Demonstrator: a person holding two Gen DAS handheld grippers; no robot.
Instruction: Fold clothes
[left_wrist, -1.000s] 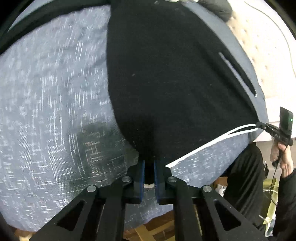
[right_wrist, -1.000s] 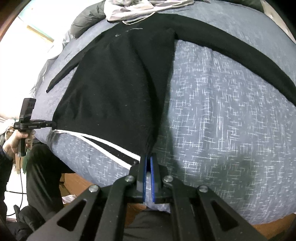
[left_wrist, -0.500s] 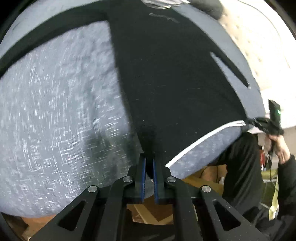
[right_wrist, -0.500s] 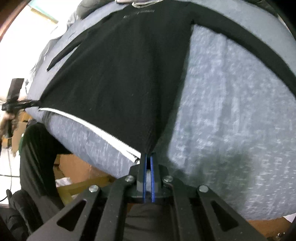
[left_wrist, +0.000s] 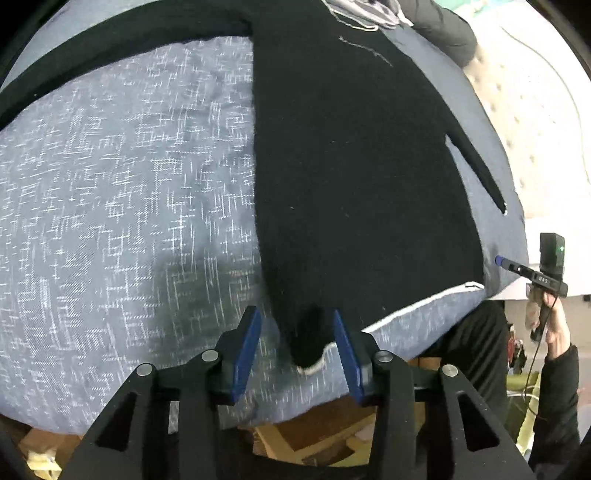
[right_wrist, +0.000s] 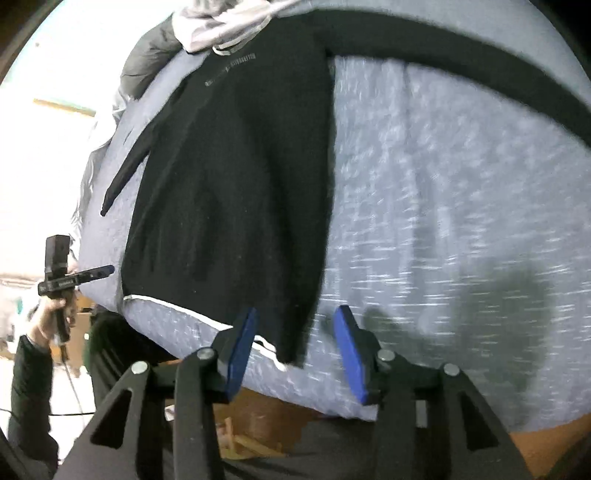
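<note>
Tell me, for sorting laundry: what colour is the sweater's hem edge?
White, on the black sweater; clearest in the left wrist view.

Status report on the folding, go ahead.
Left gripper open, right gripper open. Black sweater flat on grey bedspread, hem corners between the jaws. Nothing in the way.

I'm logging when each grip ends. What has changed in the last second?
Both grippers let go: the left gripper and right gripper, each shut on a bottom corner of the black sweater before, now have their jaws open around it. The sweater stays flat on the grey bedspread, sleeves spread.
</note>
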